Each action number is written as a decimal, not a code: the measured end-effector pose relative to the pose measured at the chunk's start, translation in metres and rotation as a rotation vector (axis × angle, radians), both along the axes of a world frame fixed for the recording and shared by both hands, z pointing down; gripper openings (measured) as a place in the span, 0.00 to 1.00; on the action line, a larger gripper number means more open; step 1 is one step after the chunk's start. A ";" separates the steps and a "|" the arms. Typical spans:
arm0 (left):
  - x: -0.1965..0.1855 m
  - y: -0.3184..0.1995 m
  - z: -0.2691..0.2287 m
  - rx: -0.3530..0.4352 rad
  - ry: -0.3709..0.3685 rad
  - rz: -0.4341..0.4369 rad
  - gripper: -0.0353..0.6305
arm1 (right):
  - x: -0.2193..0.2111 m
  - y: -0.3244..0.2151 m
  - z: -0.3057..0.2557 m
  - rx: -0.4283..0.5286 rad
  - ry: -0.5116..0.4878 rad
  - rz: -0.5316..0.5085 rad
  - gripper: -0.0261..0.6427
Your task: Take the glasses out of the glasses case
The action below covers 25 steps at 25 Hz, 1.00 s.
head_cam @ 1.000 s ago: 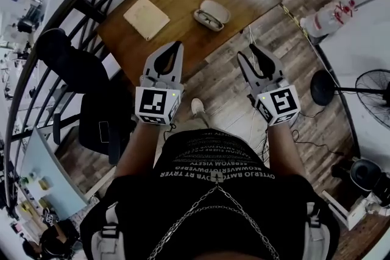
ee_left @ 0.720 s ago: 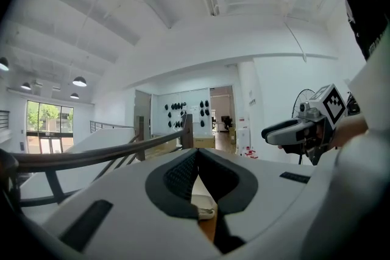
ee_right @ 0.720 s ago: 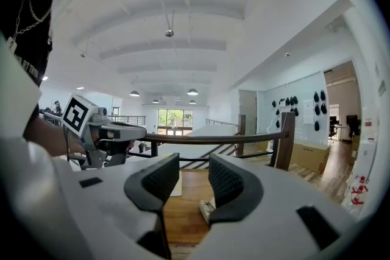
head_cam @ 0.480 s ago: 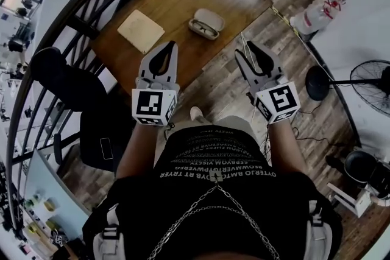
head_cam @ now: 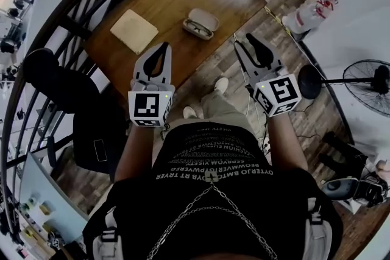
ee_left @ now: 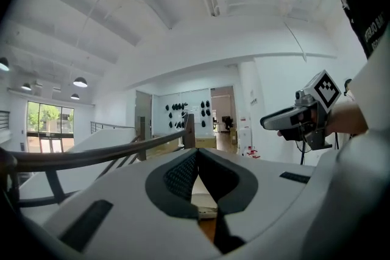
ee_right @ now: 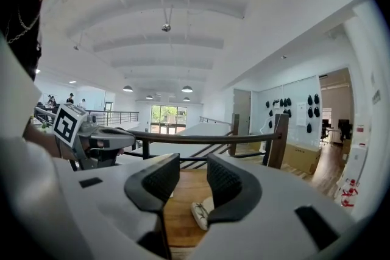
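We've stepped in since 1 s ago: case (head_cam: 202, 22), lid open, glasses (head_cam: 197, 28) inside, now nearer tongs, 12 o'clock on counter (head_cam: 164, 0). L tongs (head_cam: 163, 47) closed, empty; R tongs (head_cam: 244, 41) open, empty. Approach only, no grasp yet.

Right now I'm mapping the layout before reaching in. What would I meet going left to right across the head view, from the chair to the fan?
In order: black chair → beige pad → glasses case → right gripper → standing fan.
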<state>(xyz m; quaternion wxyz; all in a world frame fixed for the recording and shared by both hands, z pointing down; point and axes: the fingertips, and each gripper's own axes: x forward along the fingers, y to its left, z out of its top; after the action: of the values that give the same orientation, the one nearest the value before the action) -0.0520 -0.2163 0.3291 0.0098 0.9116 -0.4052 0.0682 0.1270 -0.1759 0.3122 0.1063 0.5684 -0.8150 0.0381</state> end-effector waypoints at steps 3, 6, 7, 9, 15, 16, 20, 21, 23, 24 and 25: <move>-0.007 -0.010 -0.002 -0.001 0.007 -0.030 0.09 | 0.001 -0.005 0.000 0.003 -0.008 -0.004 0.26; -0.006 -0.021 -0.004 0.004 -0.004 -0.056 0.09 | 0.000 -0.013 0.008 -0.007 -0.022 -0.029 0.26; -0.002 -0.025 -0.004 0.002 -0.008 -0.058 0.09 | 0.002 -0.016 0.012 -0.012 -0.025 -0.034 0.26; 0.003 -0.032 -0.003 -0.006 -0.010 -0.061 0.09 | 0.005 -0.023 0.018 -0.020 -0.031 -0.039 0.26; 0.010 -0.061 -0.007 -0.010 -0.013 -0.068 0.09 | 0.010 -0.059 0.021 -0.012 -0.058 -0.056 0.26; 0.011 -0.067 -0.007 -0.007 -0.019 -0.066 0.09 | 0.010 -0.065 0.021 -0.012 -0.062 -0.058 0.26; 0.012 -0.087 -0.006 -0.009 -0.027 -0.069 0.09 | 0.011 -0.088 0.026 -0.017 -0.071 -0.067 0.26; 0.013 -0.092 -0.005 -0.010 -0.030 -0.070 0.09 | 0.012 -0.094 0.027 -0.018 -0.074 -0.069 0.26; 0.016 -0.102 -0.004 -0.016 -0.036 -0.070 0.09 | 0.013 -0.107 0.029 -0.022 -0.079 -0.075 0.26; 0.017 -0.108 -0.002 -0.019 -0.038 -0.071 0.09 | 0.014 -0.113 0.030 -0.024 -0.079 -0.079 0.26; 0.018 -0.113 -0.001 -0.023 -0.041 -0.073 0.09 | 0.015 -0.120 0.031 -0.026 -0.079 -0.082 0.26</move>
<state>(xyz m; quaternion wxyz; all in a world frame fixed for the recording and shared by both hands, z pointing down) -0.0337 -0.3295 0.3283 0.0147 0.8946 -0.4374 0.0910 0.1423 -0.2962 0.3433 0.0827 0.5310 -0.8407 0.0667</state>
